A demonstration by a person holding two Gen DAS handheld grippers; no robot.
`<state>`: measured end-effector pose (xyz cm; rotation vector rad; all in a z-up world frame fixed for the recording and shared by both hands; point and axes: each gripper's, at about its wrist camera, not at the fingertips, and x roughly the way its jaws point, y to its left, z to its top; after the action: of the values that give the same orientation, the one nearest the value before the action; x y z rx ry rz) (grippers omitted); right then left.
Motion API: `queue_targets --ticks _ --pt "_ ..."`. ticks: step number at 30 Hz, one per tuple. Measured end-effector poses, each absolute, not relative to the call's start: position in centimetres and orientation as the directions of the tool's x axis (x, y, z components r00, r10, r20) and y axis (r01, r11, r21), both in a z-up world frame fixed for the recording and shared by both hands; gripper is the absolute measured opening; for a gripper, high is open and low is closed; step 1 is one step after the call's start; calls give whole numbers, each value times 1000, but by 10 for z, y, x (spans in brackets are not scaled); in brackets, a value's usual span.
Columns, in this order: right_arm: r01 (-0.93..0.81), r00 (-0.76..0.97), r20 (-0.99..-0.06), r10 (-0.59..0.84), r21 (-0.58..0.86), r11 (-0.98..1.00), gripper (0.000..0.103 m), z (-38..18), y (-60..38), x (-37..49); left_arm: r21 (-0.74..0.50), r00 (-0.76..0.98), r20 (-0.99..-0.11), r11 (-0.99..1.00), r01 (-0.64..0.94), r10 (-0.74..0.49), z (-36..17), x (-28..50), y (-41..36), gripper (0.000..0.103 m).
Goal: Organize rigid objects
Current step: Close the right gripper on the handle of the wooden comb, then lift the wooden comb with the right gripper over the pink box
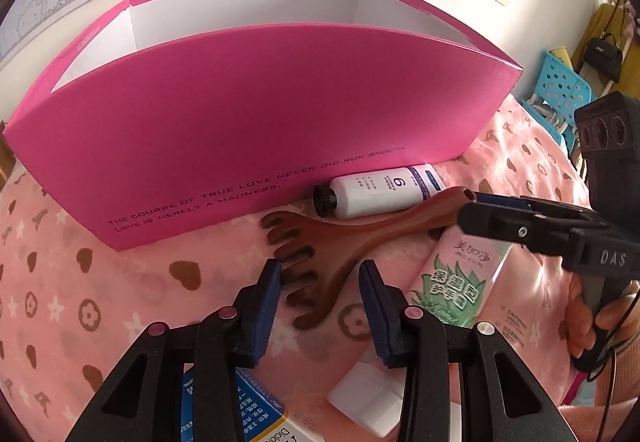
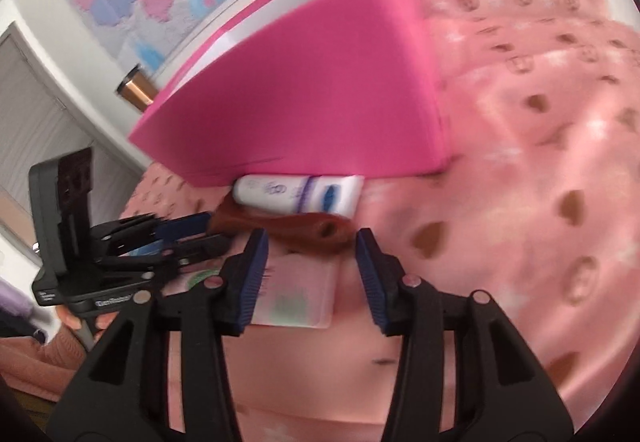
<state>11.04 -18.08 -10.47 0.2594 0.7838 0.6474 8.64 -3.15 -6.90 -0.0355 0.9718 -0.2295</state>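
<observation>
Left gripper (image 1: 320, 282) over brown, wooden, claw-toothed massage comb (image 1: 320, 238).

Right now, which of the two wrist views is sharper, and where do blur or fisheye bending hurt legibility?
Left wrist view: sharp; the print on the pink box and the green-labelled tube reads clearly, though the box's top edge bows from the fisheye. Right wrist view: smeared throughout; the white tube, wooden massager and blanket pattern are soft, labels unreadable.
</observation>
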Motion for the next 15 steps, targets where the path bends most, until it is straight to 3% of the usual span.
queue_targets --ticks 3,6,9,15 --pt "-475 518 -521 679 484 734 50 -101 -179 109 -127 543 -814 975 181 -207 -69 86 -33 40" --pt "-470 526 -531 664 470 747 49 -99 -172 110 -129 542 -814 975 181 -208 -69 87 -33 40" --pt "-464 523 -534 665 477 747 38 -99 -170 109 -139 542 -813 974 177 -214 -69 87 -32 41" --pt "-493 501 -439 746 564 662 24 -83 -182 99 -194 550 -798 970 149 -245 -66 85 -24 41"
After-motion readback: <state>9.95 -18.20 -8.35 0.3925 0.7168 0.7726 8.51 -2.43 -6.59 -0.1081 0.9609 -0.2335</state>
